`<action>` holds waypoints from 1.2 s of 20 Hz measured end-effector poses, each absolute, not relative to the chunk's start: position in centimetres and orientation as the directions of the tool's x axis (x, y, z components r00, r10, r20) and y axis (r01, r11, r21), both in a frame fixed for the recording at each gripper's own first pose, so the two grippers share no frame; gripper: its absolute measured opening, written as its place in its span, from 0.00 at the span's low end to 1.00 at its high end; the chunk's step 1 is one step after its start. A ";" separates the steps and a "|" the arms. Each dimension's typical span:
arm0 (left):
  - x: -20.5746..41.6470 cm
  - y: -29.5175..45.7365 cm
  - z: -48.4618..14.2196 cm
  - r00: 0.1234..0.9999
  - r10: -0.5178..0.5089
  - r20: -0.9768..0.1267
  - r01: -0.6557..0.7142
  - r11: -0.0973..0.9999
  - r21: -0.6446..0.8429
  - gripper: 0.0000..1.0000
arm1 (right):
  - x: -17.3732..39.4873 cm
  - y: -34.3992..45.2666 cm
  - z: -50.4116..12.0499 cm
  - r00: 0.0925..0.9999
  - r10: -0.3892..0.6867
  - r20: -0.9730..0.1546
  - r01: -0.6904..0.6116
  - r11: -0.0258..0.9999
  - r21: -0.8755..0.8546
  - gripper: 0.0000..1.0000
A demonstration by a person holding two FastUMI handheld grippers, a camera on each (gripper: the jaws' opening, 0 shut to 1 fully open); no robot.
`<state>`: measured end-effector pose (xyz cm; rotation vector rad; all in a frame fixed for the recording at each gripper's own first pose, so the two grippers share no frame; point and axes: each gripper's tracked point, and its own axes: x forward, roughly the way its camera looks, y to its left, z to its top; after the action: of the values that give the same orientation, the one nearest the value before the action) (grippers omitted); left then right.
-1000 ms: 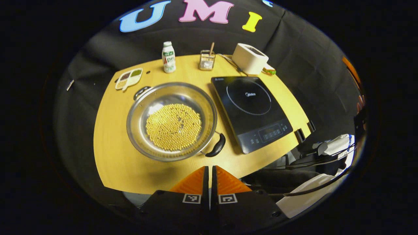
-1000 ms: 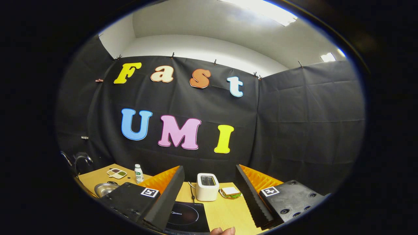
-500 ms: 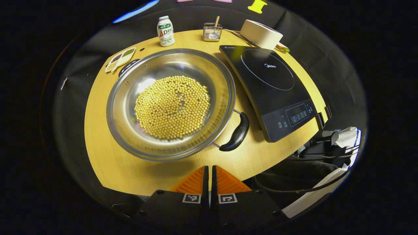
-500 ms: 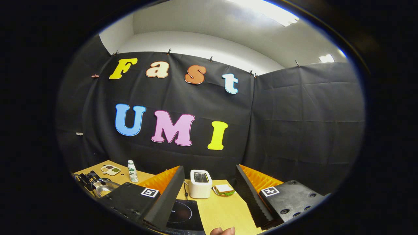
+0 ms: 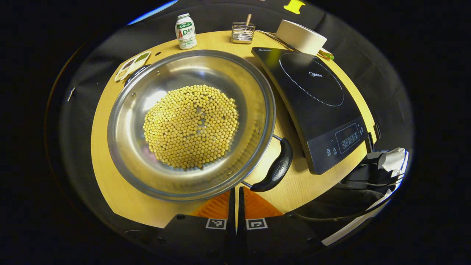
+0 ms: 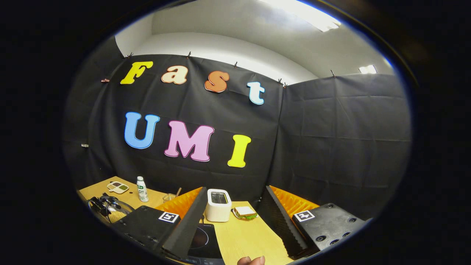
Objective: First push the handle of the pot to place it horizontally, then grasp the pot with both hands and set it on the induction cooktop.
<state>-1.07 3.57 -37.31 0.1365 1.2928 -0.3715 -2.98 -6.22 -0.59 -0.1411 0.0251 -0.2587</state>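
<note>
A wide steel pot (image 5: pixel 132 147) full of yellow beans sits on the wooden table (image 5: pixel 105 173). Its black handle (image 5: pixel 275 168) points to the near right, toward the black induction cooktop (image 5: pixel 312 99); the opposite handle (image 5: pixel 135 72) is at the far left. My left gripper (image 5: pixel 236 190) is shut, tips just off the pot's near rim, left of the black handle. In the right gripper view, my right gripper (image 6: pixel 234 189) stands open and high, aimed at the wall. It holds nothing. The pot (image 6: pixel 117 212) lies low at the left there, and the cooktop (image 6: pixel 203 239) shows between the fingers.
At the table's back stand a small bottle (image 5: pixel 185 26), a wire holder (image 5: pixel 243 32), a white toaster (image 5: pixel 301 36) and a divided dish (image 5: pixel 132 65). A sandwich (image 6: pixel 244 212) lies beside the toaster (image 6: pixel 218 205). The table's edge drops off past the cooktop, with cables (image 5: pixel 368 176) below.
My left gripper has come down and forward to the pot's near rim, still shut; the pot looks far larger. The right gripper has drifted slightly and stays open.
</note>
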 end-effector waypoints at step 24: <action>10.4 -5.3 -35.3 0.343 -0.179 -0.922 0.259 0.962 -0.091 0.05 | -1.3 -9.1 -4.5 0.959 -0.269 -0.091 0.254 0.956 -0.149 0.97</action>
<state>10.37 -5.33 -35.32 0.0760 1.1873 -0.2852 -1.35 -9.15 -4.53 -0.1362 0.1111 -0.2656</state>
